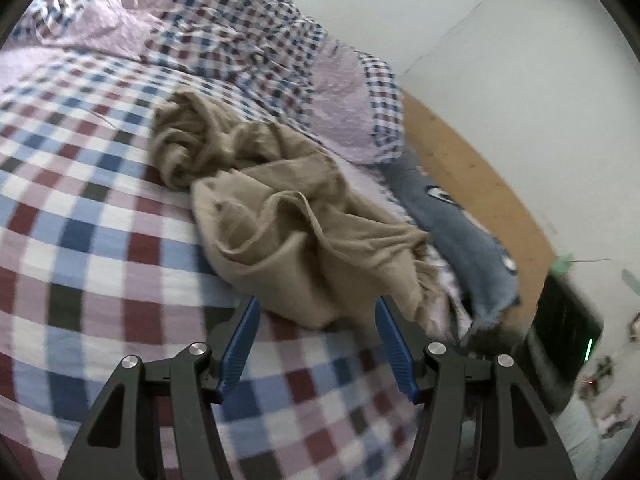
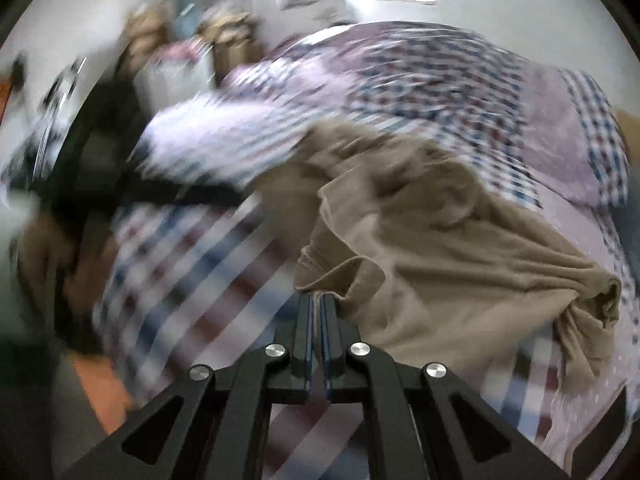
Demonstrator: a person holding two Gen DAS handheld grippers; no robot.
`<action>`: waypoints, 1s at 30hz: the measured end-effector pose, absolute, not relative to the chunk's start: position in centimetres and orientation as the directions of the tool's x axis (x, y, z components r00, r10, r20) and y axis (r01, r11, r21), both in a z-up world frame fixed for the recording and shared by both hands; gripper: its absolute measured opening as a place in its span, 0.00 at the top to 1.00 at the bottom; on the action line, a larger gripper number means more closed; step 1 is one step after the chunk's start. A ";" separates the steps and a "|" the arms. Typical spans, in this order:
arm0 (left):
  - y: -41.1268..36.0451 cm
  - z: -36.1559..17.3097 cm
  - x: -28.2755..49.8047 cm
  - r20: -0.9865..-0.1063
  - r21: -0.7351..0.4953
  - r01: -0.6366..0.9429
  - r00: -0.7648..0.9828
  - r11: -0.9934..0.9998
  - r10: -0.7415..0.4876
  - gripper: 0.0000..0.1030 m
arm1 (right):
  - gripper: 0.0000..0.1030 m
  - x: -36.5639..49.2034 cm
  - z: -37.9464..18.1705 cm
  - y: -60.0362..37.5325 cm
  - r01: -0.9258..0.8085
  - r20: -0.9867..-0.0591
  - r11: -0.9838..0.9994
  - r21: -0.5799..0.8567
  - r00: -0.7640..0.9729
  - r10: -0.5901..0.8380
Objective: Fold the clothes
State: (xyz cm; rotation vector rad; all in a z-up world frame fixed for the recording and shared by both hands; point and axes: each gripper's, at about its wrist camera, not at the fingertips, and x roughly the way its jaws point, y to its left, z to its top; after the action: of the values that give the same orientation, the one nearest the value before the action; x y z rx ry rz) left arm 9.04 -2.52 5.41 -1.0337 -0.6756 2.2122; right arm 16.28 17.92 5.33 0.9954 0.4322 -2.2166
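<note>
Tan garment (image 1: 280, 208) on the bed (image 1: 80, 220) looks soft n floppy, right gripper (image 2: 319, 308) fingers pinching its edge, left gripper (image 1: 316, 312) fingers spread, prob best grabbed by hems/corners

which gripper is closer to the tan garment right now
Right. The right gripper has its jaws shut on an edge of the tan garment. The left gripper has its jaws open just short of the garment's near fold, not gripping it.
</note>
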 end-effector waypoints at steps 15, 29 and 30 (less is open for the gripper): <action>0.4 2.4 11.1 -0.566 -0.701 -0.321 -0.293 -0.637 0.771 0.39 | 0.75 21.1 4.7 19.4 0.591 -0.767 -0.800 0.106 -0.463 -0.444; 4.9 1.9 15.0 -0.425 -0.848 -0.346 -0.006 -0.401 0.905 0.86 | 0.59 22.0 3.5 24.2 0.308 -0.718 -0.841 0.445 -0.439 -0.541; 4.8 1.9 15.2 -0.426 -0.850 -0.339 -0.010 -0.404 0.905 0.85 | 0.58 21.9 3.1 24.7 0.277 -0.715 -0.834 0.477 -0.429 -0.552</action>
State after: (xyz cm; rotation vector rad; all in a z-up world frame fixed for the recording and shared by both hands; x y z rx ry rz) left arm 15.17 4.80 1.86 -1.2734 -0.6652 1.6067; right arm 21.90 24.71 3.11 1.2874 -0.3961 -2.2688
